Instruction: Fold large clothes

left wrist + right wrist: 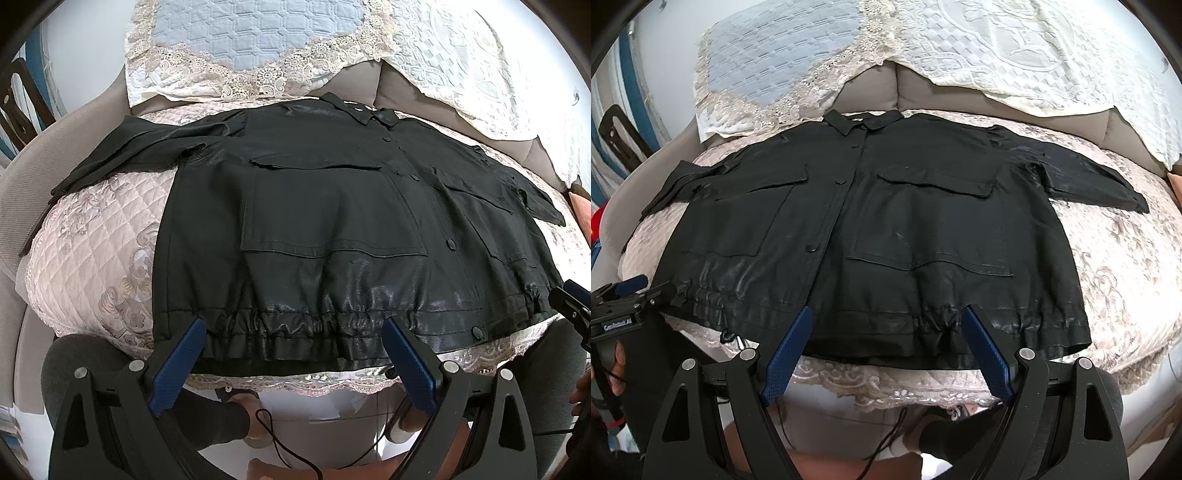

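Our left gripper (293, 330) and right gripper (886, 317) have black frames, ribbed blue pads (177, 365), silver screws, thin black cables.

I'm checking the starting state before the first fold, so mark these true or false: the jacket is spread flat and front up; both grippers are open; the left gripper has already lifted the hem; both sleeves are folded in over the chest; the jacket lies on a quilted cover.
1. The black jacket lies spread flat, front up. True.
2. The left gripper and the right gripper are open. True.
3. The left gripper has lifted the hem. False: the hem lies flat between the open fingers.
4. Both sleeves are folded over the chest. False: they stretch outward.
5. It lies on a quilted cover. True.
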A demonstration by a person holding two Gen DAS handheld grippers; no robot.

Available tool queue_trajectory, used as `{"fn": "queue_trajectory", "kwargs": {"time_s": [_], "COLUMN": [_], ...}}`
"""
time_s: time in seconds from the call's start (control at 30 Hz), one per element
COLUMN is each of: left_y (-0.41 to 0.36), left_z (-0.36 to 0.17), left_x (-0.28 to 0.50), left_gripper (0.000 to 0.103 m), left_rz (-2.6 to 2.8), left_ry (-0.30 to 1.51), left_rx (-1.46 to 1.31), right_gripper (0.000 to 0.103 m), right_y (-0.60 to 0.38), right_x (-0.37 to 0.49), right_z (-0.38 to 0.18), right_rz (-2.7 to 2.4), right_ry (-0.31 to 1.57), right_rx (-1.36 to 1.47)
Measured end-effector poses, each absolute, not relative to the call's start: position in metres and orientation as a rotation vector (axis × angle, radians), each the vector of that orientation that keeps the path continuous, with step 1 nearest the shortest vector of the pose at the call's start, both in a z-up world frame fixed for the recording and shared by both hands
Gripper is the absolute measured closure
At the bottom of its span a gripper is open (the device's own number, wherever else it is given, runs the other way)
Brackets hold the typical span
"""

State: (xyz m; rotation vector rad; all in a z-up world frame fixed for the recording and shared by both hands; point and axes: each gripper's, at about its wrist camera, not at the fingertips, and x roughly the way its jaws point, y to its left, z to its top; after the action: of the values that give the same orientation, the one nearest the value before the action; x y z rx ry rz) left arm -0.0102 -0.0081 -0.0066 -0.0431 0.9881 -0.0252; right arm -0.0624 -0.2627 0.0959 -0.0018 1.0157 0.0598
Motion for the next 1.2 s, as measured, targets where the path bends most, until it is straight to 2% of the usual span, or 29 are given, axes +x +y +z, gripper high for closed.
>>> {"fn": "queue_trajectory", "kwargs": {"time_s": [1.2], "left_y": [0.008], "left_z": [-0.013], "left_x": [-0.001], "left_gripper": [0.005], "left_rz": [-0.041], "left_ry": [0.991], "left_rx": [-0.092], "right_gripper": [0.02], "right_y": [-0.241], "right_x": [-0.047], "right_z": [0.093], "right_rz": [0.093], "right_ry": [1.048], "right_rx": [-0.019]}}
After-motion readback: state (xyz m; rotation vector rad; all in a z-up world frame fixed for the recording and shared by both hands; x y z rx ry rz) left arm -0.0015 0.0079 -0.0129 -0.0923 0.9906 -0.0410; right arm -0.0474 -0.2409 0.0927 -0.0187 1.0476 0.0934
